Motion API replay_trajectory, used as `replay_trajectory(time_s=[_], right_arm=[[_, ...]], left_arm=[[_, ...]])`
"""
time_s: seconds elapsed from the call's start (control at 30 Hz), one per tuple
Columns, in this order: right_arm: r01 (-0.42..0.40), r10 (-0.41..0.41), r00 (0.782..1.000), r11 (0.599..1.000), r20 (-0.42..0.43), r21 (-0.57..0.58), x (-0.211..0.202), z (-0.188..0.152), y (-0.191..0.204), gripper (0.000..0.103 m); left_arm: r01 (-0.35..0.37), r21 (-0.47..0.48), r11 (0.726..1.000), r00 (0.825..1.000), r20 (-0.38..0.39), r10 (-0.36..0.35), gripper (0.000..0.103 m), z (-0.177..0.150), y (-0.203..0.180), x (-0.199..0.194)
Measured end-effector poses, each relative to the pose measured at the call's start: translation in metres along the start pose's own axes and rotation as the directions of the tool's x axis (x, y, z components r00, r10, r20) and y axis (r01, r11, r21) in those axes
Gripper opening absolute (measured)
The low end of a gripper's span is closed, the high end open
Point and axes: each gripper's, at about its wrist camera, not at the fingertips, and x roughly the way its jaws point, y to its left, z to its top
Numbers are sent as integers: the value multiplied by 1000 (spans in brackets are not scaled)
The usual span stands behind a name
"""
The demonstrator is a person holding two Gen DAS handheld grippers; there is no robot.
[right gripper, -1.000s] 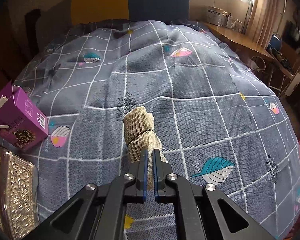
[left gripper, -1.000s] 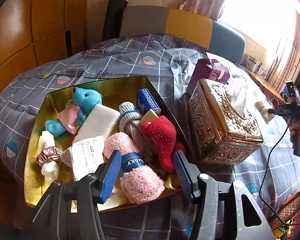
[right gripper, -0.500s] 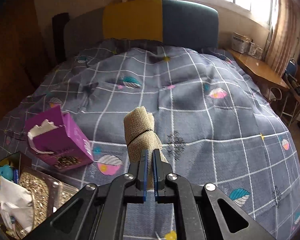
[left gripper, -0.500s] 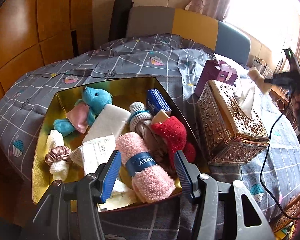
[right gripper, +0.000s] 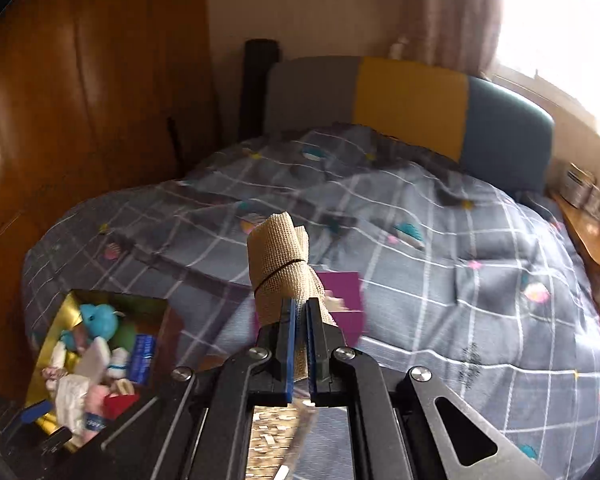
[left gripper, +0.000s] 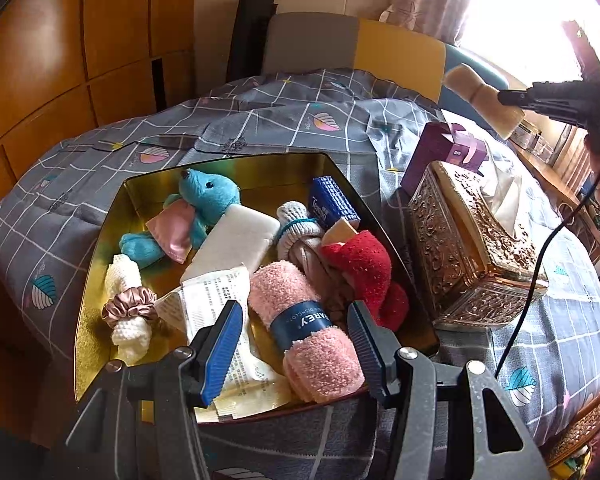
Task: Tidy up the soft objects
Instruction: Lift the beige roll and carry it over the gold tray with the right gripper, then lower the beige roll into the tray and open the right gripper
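A gold tray (left gripper: 96,280) on the bed holds a blue plush toy (left gripper: 208,196), a white pad (left gripper: 232,236), a red sock (left gripper: 360,264), a banded pink towel roll (left gripper: 320,364) and a cream roll with a scrunchie (left gripper: 130,306). My left gripper (left gripper: 296,312) hovers open over the tray's near edge, its fingers either side of the pink roll without pressing it. My right gripper (right gripper: 300,306) is shut on a beige mesh roll (right gripper: 280,256) and holds it in the air. From the left wrist view that beige roll (left gripper: 476,88) hangs high at the right, above the boxes.
An ornate gold tissue box (left gripper: 472,248) stands right of the tray, with a purple box (left gripper: 440,156) behind it. Grey checked bedding (right gripper: 460,280) covers the bed. Wooden wardrobe panels (left gripper: 60,60) line the left, and a side shelf (right gripper: 588,232) runs along the right.
My right gripper has carried the beige roll up off the bedding and leftward, so the tray and tissue box now show below it. The left gripper has stayed put.
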Motion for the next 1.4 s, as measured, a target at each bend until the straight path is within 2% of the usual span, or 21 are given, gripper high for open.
replay_trajectory(time_s=[0.17, 0.37, 0.6, 0.83, 1.0, 1.13, 1.23, 1.4], right_arm=[[-112, 109, 993, 988, -37, -102, 2, -13, 53, 5], [-225, 207, 972, 956, -107, -187, 12, -44, 107, 5], [-307, 271, 945, 928, -184, -209, 24, -80, 145, 5], [-367, 308, 917, 899, -254, -237, 29, -103, 179, 5], [-328, 241, 926, 894, -289, -305, 50, -118, 212, 5], [-237, 136, 948, 906, -288, -350, 81, -122, 226, 5], [-206, 105, 949, 921, -298, -330, 99, -120, 225, 5], [-202, 100, 941, 932, -324, -301, 110, -121, 219, 5]], left_arm=[[-5, -8, 1000, 1000, 3, 5, 55, -2, 5, -1], [-16, -24, 1000, 1000, 4, 16, 55, -4, 11, -2], [-39, -45, 998, 999, 17, 40, 55, -5, 20, -6], [-109, -131, 985, 993, 30, 114, 55, -7, 50, -14], [-138, -160, 977, 989, 23, 144, 55, -11, 63, -15], [-134, -146, 980, 990, 34, 140, 55, -9, 60, -17], [-119, -132, 984, 992, 37, 125, 55, -8, 55, -15], [-113, -126, 986, 992, 34, 118, 55, -6, 49, -12]])
